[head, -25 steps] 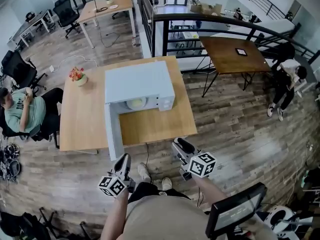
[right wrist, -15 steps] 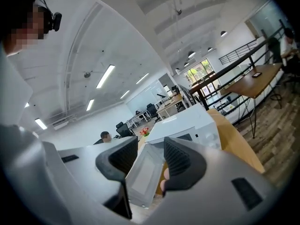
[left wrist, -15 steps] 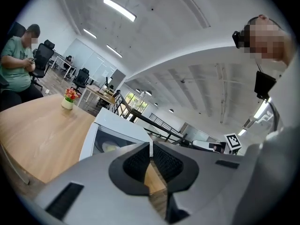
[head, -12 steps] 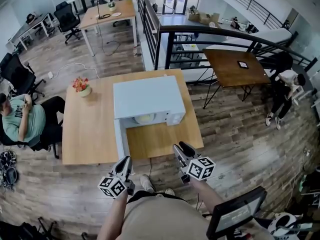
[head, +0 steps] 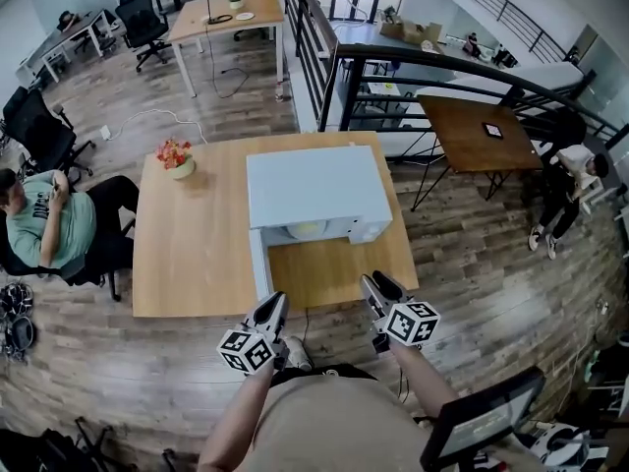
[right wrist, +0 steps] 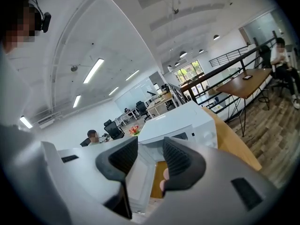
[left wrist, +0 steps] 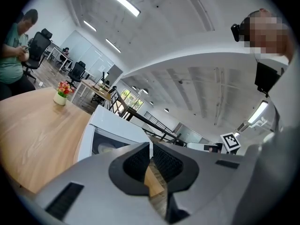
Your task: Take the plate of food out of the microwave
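- Plate (head: 307, 230) of food sits inside the microwave (head: 316, 185), at the middle of a wooden table (head: 192, 254). In the head view the door (head: 260, 271) stands swung out toward the near edge, left of the opening.
- Head view also: flowers (head: 177, 155) stand at the table's far left corner, and a seated person (head: 47, 226) is left of the table. The left gripper (head: 274, 303) and right gripper (head: 376, 285) hover at the near edge, both clear of the microwave.
- Left gripper view: the left gripper (left wrist: 151, 150) is clenched on nothing, its 2 pads meeting at the tips. Beyond it the plate (left wrist: 105, 147) shows pale in the dark cavity; the flowers (left wrist: 61, 91) are far left.
- Right gripper view: the right gripper (right wrist: 150, 149) is released, its 2 jaws standing apart with nothing held. Through the gap the door (right wrist: 139, 181) shows, with the microwave (right wrist: 180, 120) beyond it. I cannot make out the plate here.
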